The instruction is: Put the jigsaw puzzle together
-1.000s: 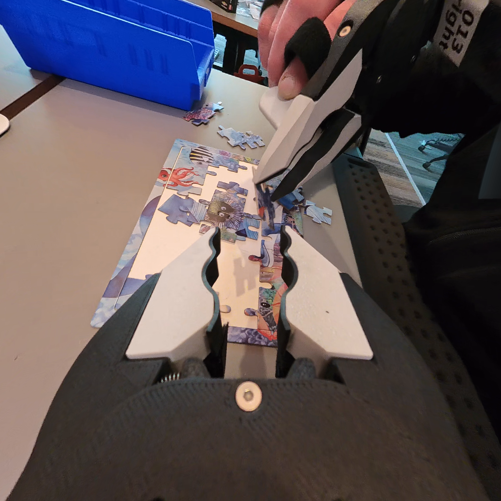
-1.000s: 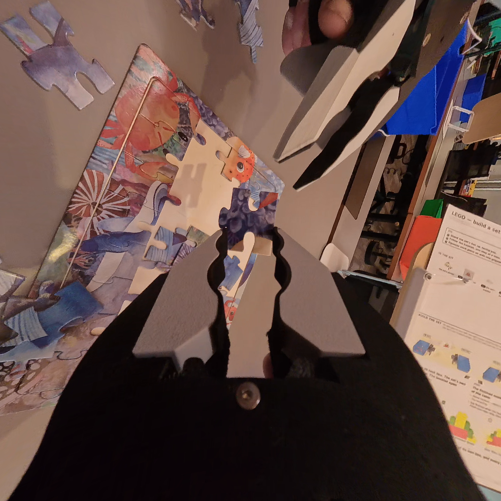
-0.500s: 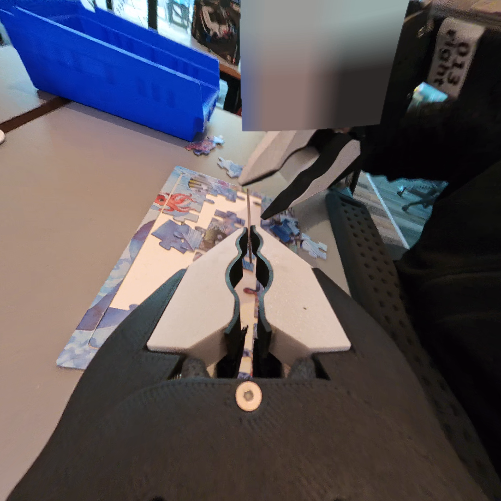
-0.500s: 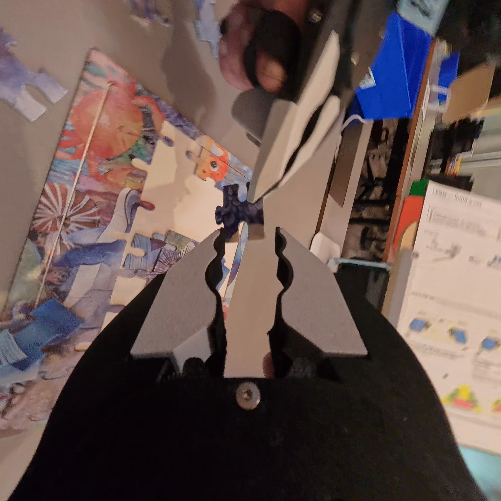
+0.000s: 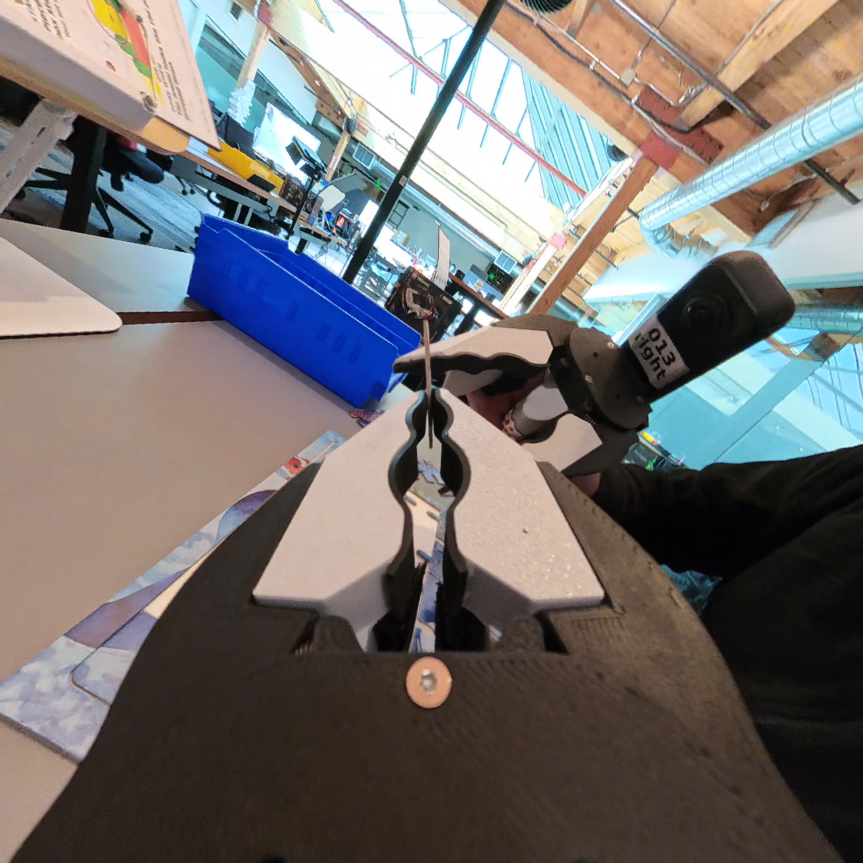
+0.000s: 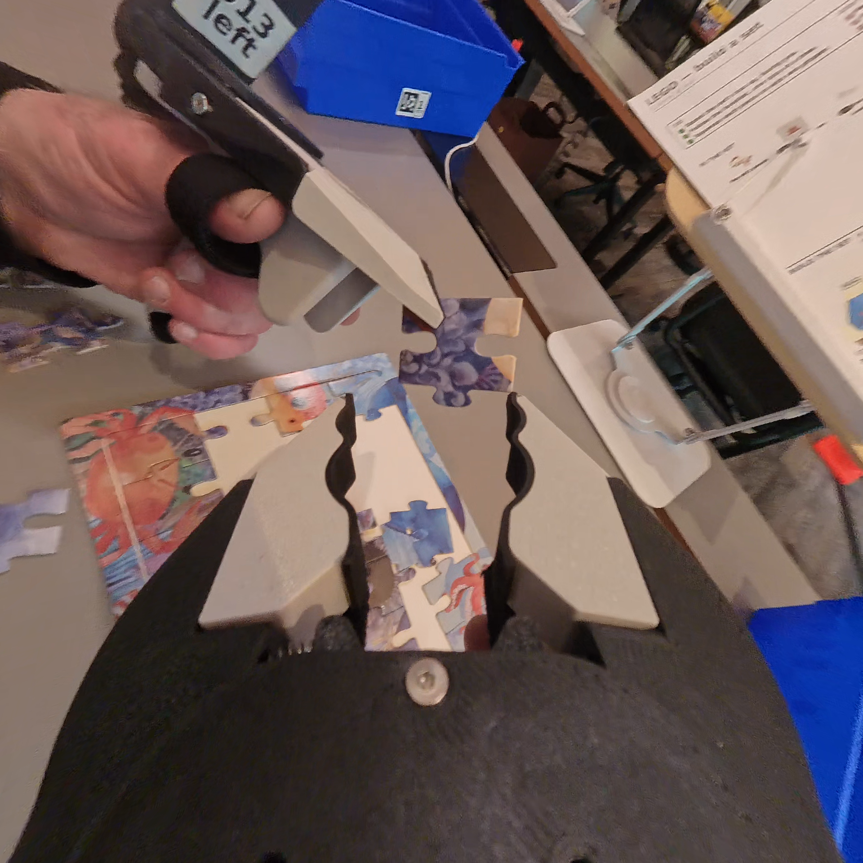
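Right wrist view shows the right gripper [image 6: 429, 401] with its grey, wavy-edged fingers spread wide and nothing between them. Just ahead of its tips hangs a purple-blue cardboard jigsaw piece with a cream edge [image 6: 460, 350], lifted clear of the table and pinched at one corner by the left gripper [image 6: 432, 310], whose fingers are pressed together on it. In the left wrist view the same piece shows only edge-on, as a thin dark sliver [image 5: 428, 373] rising from between the closed tips of the left gripper [image 5: 428, 399], with the right gripper [image 5: 422, 366] close behind it.

Below them lies the flat sea-creature puzzle tray with its printed border [image 6: 140, 504] on the grey table [image 6: 56, 387]. The red crab corner and some blue pieces near the middle look seated, but broad cream patches of bare tray still show, so I judge the puzzle well short of half done. Loose pale blue pieces [image 6: 28, 527] lie beside the tray, and more sit farther off to the left, too blurred to count. A blue plastic bin [image 6: 387, 60] stands beyond.

The held piece is not yet placed; it probably belongs among the purple-blue area.
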A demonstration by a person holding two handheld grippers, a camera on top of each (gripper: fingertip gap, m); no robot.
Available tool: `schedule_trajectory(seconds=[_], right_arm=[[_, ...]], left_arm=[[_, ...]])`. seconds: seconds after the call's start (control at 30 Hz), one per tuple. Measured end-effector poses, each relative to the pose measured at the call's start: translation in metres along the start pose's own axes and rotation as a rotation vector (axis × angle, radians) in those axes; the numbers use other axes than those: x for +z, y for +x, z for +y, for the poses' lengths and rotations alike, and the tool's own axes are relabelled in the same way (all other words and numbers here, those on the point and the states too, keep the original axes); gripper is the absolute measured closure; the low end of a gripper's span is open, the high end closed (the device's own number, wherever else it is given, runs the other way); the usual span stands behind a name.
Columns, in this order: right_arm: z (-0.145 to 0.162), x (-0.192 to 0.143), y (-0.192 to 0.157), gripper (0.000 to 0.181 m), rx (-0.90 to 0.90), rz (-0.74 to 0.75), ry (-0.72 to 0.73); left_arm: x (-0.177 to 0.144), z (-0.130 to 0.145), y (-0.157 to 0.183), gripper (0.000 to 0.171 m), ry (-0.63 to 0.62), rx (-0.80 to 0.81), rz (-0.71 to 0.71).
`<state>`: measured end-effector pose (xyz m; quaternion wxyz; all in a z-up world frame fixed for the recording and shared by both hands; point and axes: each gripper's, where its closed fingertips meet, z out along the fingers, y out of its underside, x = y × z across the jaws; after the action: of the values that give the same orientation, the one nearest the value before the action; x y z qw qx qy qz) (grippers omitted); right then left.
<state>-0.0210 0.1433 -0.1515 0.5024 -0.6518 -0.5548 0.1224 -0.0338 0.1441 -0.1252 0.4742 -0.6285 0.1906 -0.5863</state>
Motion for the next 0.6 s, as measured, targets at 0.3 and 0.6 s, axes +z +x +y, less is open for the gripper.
schedule_trajectory(seconds=[0.3,0.6], right_arm=[[-0.01,0.013,0.013,0.15,-0.077,0.055,0.012],[-0.012,0.012,0.026,0.1,-0.038,0.105,0.036]], left_arm=[[-0.004,-0.009,-0.005,0.171,0.063,-0.048,-0.013],[-0.004,-0.01,-0.007,0.171,0.093,-0.059,-0.021]])
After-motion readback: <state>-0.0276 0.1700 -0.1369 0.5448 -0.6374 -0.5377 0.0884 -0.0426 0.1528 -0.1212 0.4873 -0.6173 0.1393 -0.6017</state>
